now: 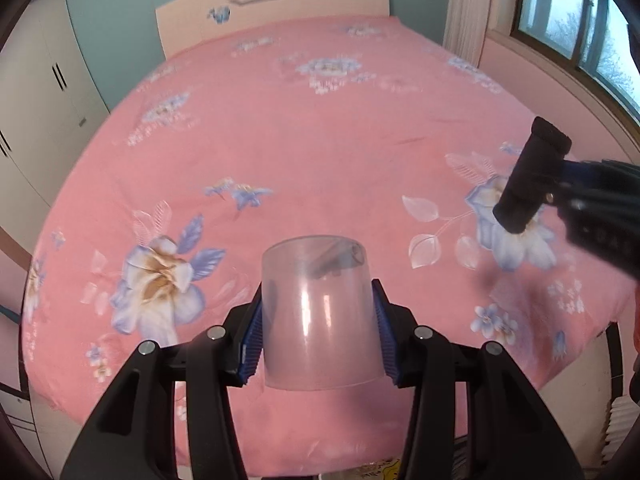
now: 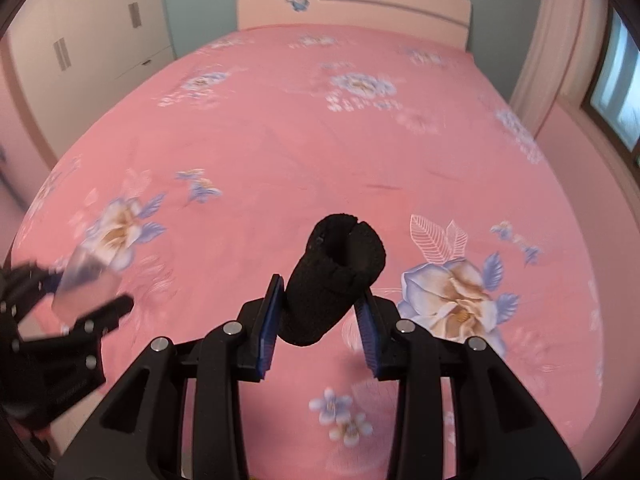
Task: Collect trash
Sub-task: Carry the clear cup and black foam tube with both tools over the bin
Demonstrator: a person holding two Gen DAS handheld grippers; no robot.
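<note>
My left gripper (image 1: pixel 318 330) is shut on a clear plastic cup (image 1: pixel 320 316), held bottom away from me above the pink bed, its blue pads pressing both sides. My right gripper (image 2: pixel 320 320) is shut on a black foam sleeve (image 2: pixel 334 280), a rolled tube tilted up and to the right between the blue pads. In the left wrist view the black foam sleeve (image 1: pixel 530 176) and the right gripper appear at the right edge. In the right wrist view the clear plastic cup (image 2: pixel 86 280) and the left gripper (image 2: pixel 80 304) show blurred at the left.
A bed with a pink floral sheet (image 1: pixel 320 140) fills both views, with a pale headboard (image 1: pixel 276 4) at the far end. White wardrobes (image 1: pixel 44 92) stand left. A window (image 1: pixel 580 28) and curtain (image 1: pixel 466 8) are on the right. A white radiator (image 1: pixel 622 428) sits low right.
</note>
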